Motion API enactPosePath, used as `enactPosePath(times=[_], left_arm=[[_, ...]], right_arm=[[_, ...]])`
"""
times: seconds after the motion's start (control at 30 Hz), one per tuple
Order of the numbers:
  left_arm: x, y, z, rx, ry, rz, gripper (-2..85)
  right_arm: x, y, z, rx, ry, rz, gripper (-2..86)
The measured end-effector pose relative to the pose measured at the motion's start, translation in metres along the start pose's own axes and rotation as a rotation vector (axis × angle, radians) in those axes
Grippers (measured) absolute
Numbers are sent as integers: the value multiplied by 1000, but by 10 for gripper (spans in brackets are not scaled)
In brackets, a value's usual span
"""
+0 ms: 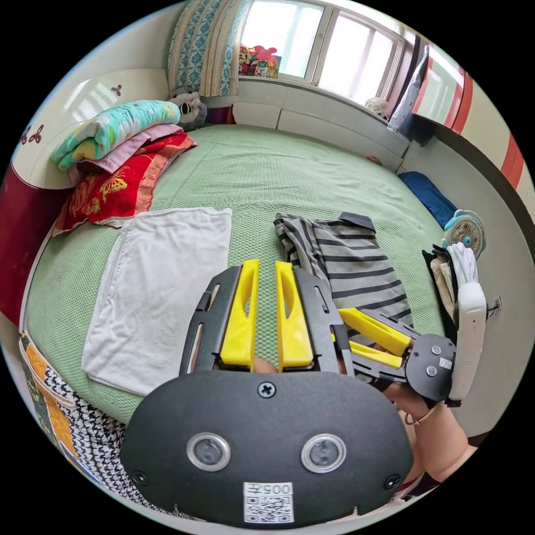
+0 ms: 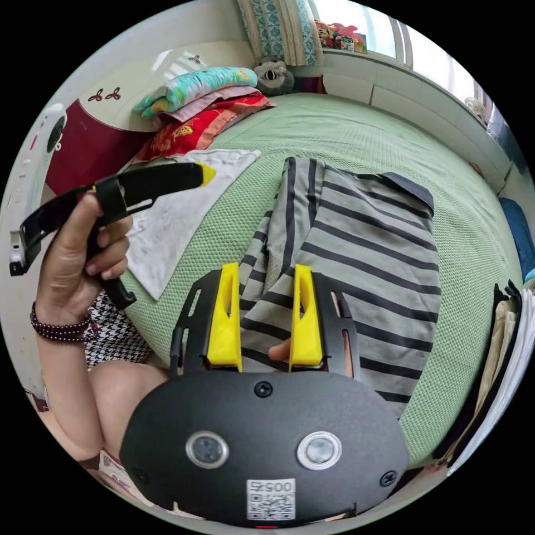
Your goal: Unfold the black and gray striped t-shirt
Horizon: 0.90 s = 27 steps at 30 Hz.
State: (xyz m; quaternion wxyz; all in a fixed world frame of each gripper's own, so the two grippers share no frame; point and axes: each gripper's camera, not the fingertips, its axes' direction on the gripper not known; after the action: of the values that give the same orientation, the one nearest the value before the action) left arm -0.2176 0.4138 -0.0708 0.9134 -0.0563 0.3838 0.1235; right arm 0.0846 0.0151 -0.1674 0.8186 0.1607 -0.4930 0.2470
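Hovering with jaws apart over the folded striped t-shirt (image 2: 356,262), the right gripper (image 2: 264,312) could pinch 2 layers, so unfolding may be blocked.

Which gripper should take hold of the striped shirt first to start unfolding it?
Right. The right gripper hangs open directly over the folded striped t-shirt, while the left gripper is off to its side, over the bare green bedspread.

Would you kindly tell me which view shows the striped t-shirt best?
The right gripper view: the folded striped t-shirt lies large and near, just beyond the open right tongs. In the left gripper view the striped t-shirt is smaller, off to one side, its near edge behind the right tongs.
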Motion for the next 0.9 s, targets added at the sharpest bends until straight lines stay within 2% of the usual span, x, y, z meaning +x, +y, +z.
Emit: enactPosePath(times=[0.17,0.3,0.4,0.73,0.9], left_arm=[[7,-7,11,-45,-23,30,63],[13,-9,15,-78,1,32,72],[18,-8,21,-120,72,24,74],[80,6,39,-181,172,177,66],[108,13,47,-202,169,222,54]], right_arm=[[-2,1,6,-36,94,-34,77],[18,5,-14,16,29,19,8],[40,10,-32,62,-31,81,-4],[99,38,-74,191,-113,219,-1],[112,39,-80,204,-152,210,55]])
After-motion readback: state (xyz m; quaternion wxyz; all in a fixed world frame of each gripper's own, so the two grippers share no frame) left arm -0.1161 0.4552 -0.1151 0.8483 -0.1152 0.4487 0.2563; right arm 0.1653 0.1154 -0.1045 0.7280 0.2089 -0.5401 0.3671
